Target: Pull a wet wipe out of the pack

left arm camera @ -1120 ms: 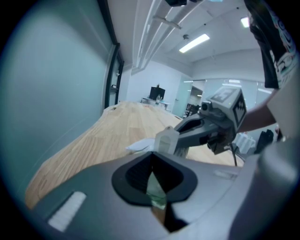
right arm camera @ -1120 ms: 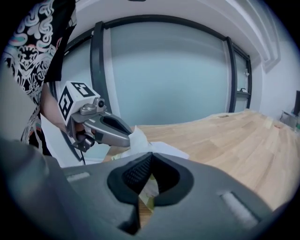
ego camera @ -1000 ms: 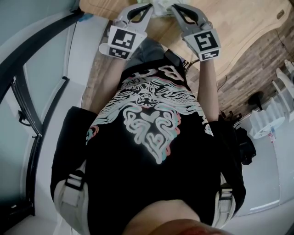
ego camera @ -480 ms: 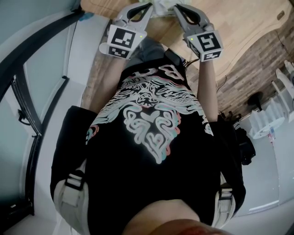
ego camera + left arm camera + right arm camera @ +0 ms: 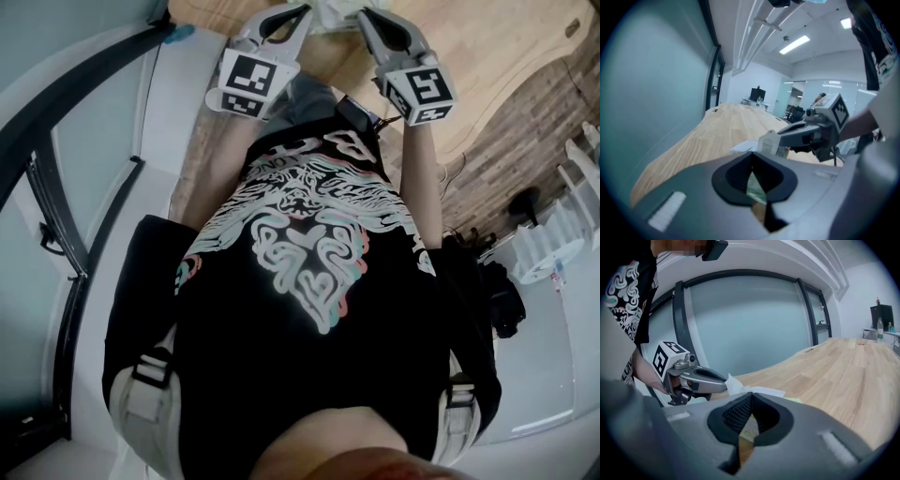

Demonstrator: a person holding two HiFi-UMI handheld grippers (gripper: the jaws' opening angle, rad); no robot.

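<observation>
1. Currently the left gripper (image 5: 752,154) has its jaws pressed together. In the right gripper view its tip sits on a white tuft of the wipe (image 5: 735,383), so I read it as pinching that wipe.
2. The pack (image 5: 755,188) lies on the wooden table (image 5: 843,371) between the two grippers, at the very top edge of the head view. It shows as a greenish patch behind the left jaws. The wipe rises just beside it. Whether any of the sheet is inside the opening I cannot tell.
3. The right gripper (image 5: 751,394) also has its jaws fully together, and I see nothing nipped between them. Its tip is close to the pack and to the white sheet. Whether it bears down on the pack I cannot tell.
4. Step in hand, my judgement: the wipe is gripped and the draw is at its start or midway. The sheet is not yet clearly free.
5. Next move, my judgement:
   - The left gripper should draw the wipe up and away in a steady line.
   - The pack must be kept from lifting with it, most likely by the right gripper's tip.
   - Risk: the sheet tears, or a second sheet follows it out.
6. Writing:
   - Each marker cube (image 5: 246,82) carries a black-and-white square pattern and no words.
   - The black shirt (image 5: 300,253) has pale printed lettering, which I cannot read with confidence.
   - No brand is legible on the pack.
</observation>
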